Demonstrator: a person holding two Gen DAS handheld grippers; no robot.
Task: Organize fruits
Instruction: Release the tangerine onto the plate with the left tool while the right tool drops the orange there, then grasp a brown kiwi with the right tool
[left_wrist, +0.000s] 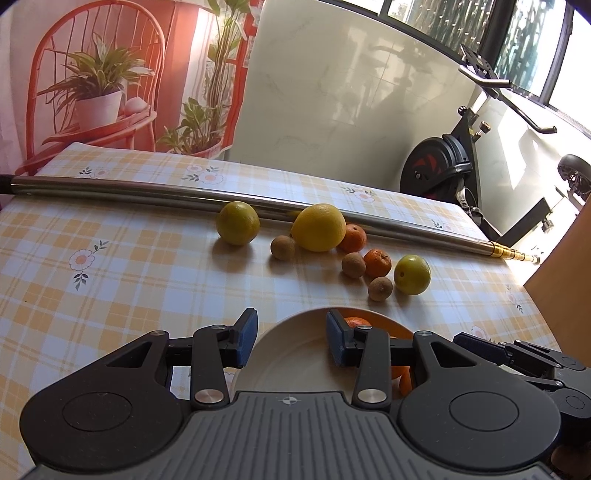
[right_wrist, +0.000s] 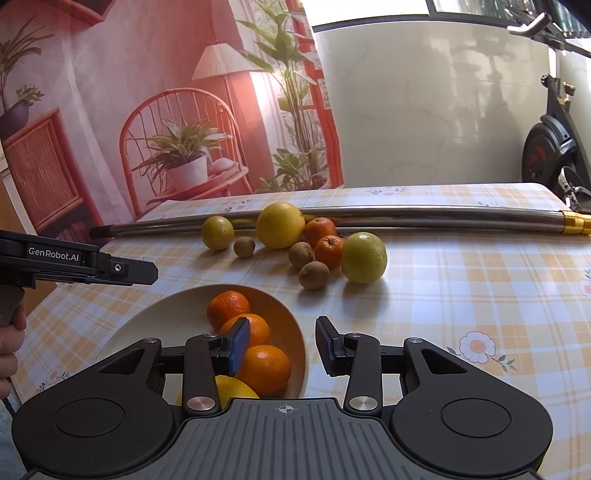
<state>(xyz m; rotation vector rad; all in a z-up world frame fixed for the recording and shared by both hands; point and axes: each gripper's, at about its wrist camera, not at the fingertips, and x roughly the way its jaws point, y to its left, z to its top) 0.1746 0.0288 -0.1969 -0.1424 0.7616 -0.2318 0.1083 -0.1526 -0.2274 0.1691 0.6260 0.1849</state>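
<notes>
Right gripper (right_wrist: 282, 345), jaws spread and holding nothing, poised over the right rim of the cream bowl (right_wrist: 300, 334); left gripper (left_wrist: 291, 341), likewise released and empty, above the same bowl's bare left half. Beneath and just left of the right gripper's left pad: three mandarins (right_wrist: 266, 369) and part of a yellow fruit (right_wrist: 236, 391), already gathered in the bowl. Judged progress: under way, perhaps a third done; eight fruits remain loose on the table ahead of both tools. Nearest ahead of the right gripper: a brown kiwi-like fruit (right_wrist: 314, 275) and a yellow-green citrus (right_wrist: 364, 257); beyond these, a second brown fruit (right_wrist: 301, 254), two mandarins (right_wrist: 328, 251), a large yellow citrus (right_wrist: 280, 225), a third brown fruit (right_wrist: 244, 246) and a smaller green citrus (right_wrist: 217, 232) farthest left. Surface: yellow plaid tablecloth (right_wrist: 480, 288) with flower motifs; a metal pole (right_wrist: 424, 214) lies across it just behind the fruit. Far field: printed backdrop (right_wrist: 177, 110) of chair and plants, pale wall panel, exercise bike (right_wrist: 554, 147) at far right.
</notes>
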